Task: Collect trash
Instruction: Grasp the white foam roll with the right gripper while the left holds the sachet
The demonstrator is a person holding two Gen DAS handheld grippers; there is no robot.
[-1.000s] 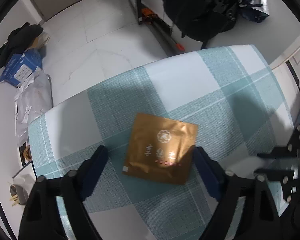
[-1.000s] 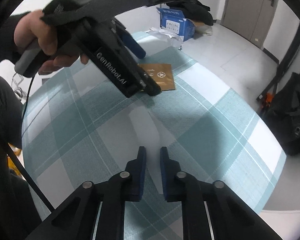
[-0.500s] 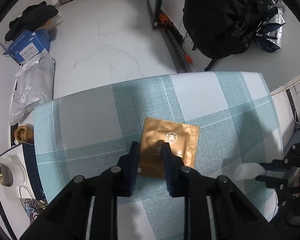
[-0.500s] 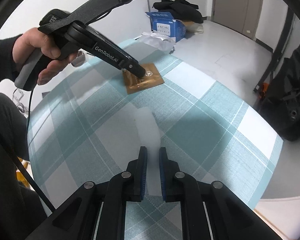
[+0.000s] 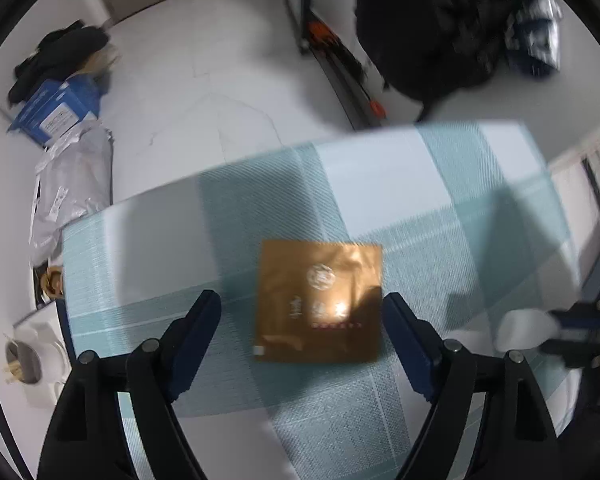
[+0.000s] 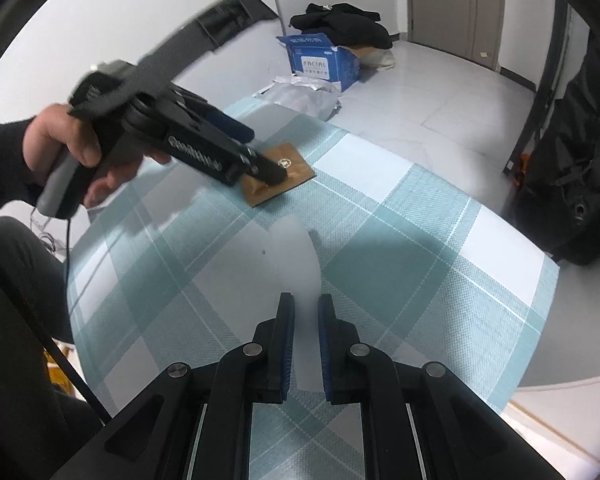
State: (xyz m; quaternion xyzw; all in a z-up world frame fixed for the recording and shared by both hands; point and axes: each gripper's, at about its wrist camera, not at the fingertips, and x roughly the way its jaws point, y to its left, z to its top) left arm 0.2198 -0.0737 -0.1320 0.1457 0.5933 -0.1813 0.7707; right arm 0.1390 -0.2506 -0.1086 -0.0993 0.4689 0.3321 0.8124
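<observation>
A flat gold foil packet [image 5: 320, 300] with a white emblem lies on the teal-and-white checked tablecloth [image 5: 400, 184]. My left gripper [image 5: 302, 312] is open, its fingers either side of the packet's near half. In the right wrist view the packet [image 6: 288, 178] sits at the far side of the table under the left gripper [image 6: 260, 160]. My right gripper [image 6: 305, 312] is shut on a translucent white strip [image 6: 296, 256] that sticks forward from the jaws. That strip also shows in the left wrist view [image 5: 520, 330].
The table edge [image 5: 260, 156] runs just beyond the packet. On the floor lie a blue carton [image 6: 324, 60], black clothes [image 6: 340, 24], white plastic bags [image 5: 68, 184] and a black backpack [image 6: 572, 168]. A white container [image 5: 32, 352] stands at the left.
My left gripper was open, shut over the packet's near edge half a second ago, and stands open again around the packet. The packet still lies flat. My right gripper keeps holding the strip.
</observation>
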